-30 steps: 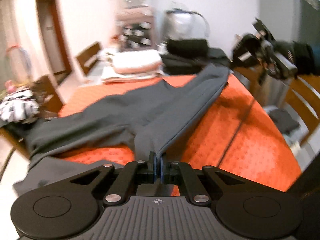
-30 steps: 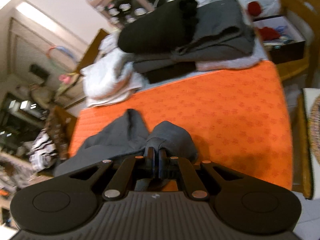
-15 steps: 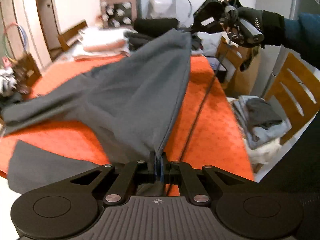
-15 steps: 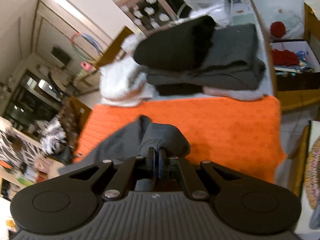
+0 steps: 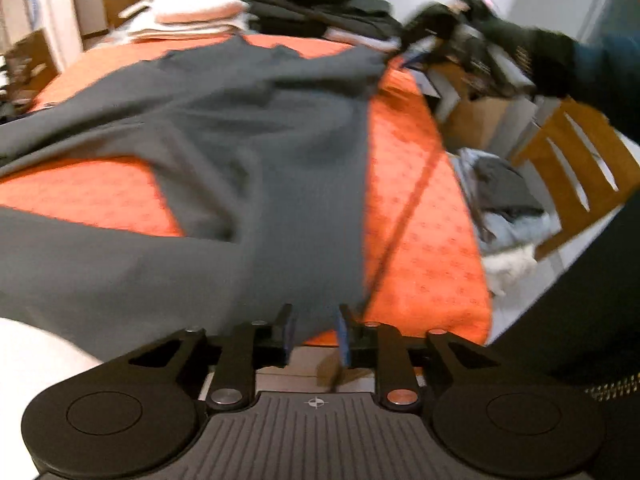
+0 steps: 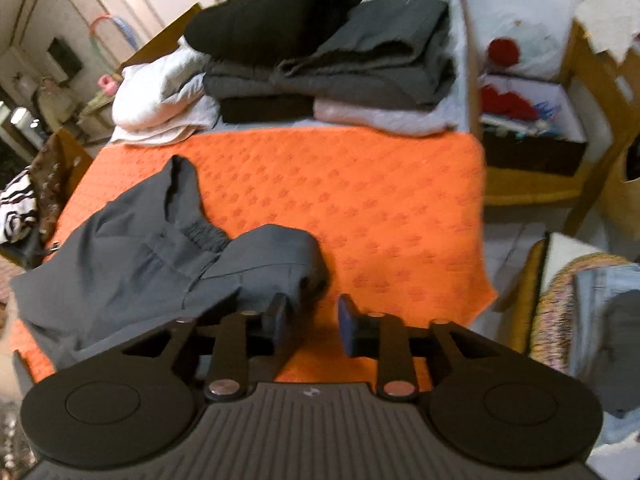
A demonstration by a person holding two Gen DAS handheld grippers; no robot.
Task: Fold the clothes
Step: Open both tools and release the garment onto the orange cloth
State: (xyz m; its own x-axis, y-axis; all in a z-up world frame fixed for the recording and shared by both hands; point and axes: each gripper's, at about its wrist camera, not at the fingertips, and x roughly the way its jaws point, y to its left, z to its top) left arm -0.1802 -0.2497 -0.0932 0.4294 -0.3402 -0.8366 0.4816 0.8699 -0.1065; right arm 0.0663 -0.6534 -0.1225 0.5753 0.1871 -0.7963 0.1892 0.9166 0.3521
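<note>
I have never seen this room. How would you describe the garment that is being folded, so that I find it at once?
Look at the orange tablecloth. The grey trousers lie spread open on its near half, just ahead of the open right gripper. Unlike the folded clothes stack at the far end, they are unfolded and show a gathered elastic waistband.

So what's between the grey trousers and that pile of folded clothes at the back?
Only bare orange patterned tablecloth lies between the grey trousers and the stack of folded dark clothes, seen from the right wrist.
</note>
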